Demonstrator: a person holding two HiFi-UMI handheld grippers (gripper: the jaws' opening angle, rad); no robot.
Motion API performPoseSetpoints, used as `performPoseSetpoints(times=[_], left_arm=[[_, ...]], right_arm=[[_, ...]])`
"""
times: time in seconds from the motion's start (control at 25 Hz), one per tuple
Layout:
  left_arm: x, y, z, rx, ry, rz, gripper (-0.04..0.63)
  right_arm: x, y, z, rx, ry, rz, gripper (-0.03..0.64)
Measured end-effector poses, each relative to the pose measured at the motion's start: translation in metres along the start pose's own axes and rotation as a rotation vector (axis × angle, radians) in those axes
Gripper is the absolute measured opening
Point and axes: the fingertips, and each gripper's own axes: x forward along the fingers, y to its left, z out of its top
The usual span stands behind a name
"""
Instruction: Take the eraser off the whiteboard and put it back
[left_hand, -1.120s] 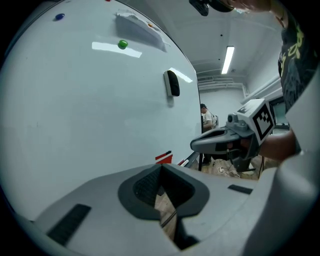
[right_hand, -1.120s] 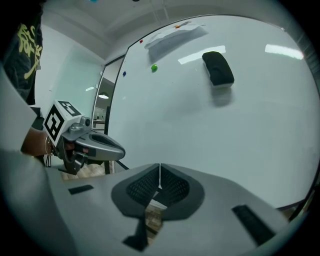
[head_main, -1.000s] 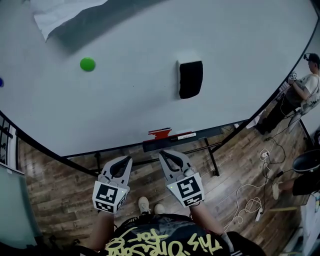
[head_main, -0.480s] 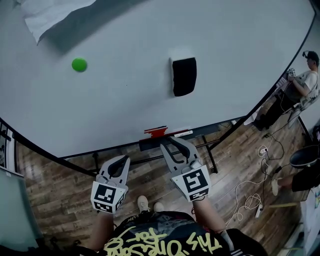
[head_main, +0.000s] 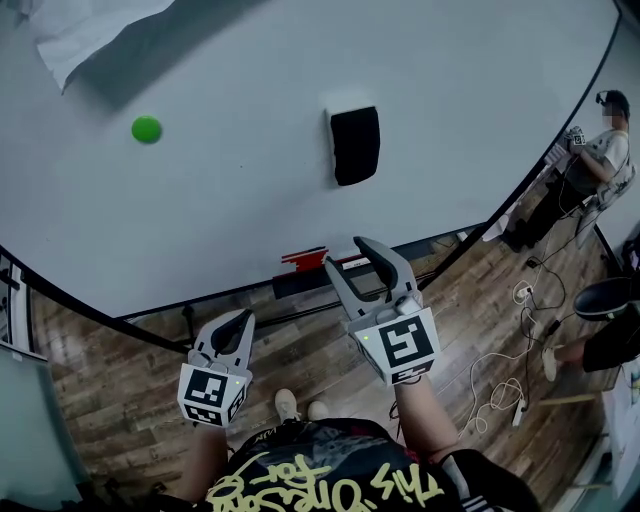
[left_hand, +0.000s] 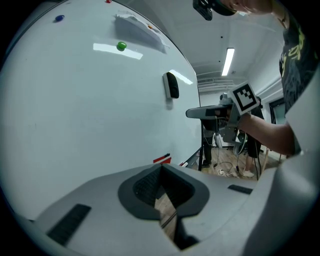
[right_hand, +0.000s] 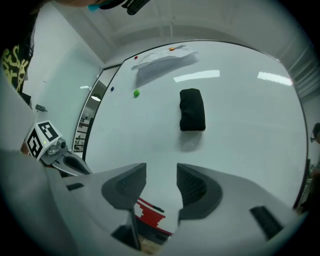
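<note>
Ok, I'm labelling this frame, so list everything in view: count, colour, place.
whiteboard: one, white, fills the upper view
eraser: one, black, on the whiteboard, centre
magnet: one, green, left of the eraser
paper: one, white, whiteboard's top left
tray: one, dark, under the whiteboard's lower edge
red item: one, on the tray
floor: brown wood
cables: several, white, floor at right
bystander: one, far right
left gripper: grey, jaws together, empty, held low
right gripper: grey, jaws apart, just been opening, nothing between them, below the eraser
</note>
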Motion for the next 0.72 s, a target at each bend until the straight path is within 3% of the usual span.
performPoseSetpoints(times=[0.28,0.72], left_arm=[[-0.002,-0.001,-0.001,0.001,-0.004,0.004,0.008],[0.000,0.000,0.004,-0.024,-0.019,0.001,0.008]], right_arm=[[0.004,-0.021,0.030,-0.053,-0.076,-0.037,0.190],[0.019,-0.054,0.051,-0.083,-0.059,-0.106,0.219]])
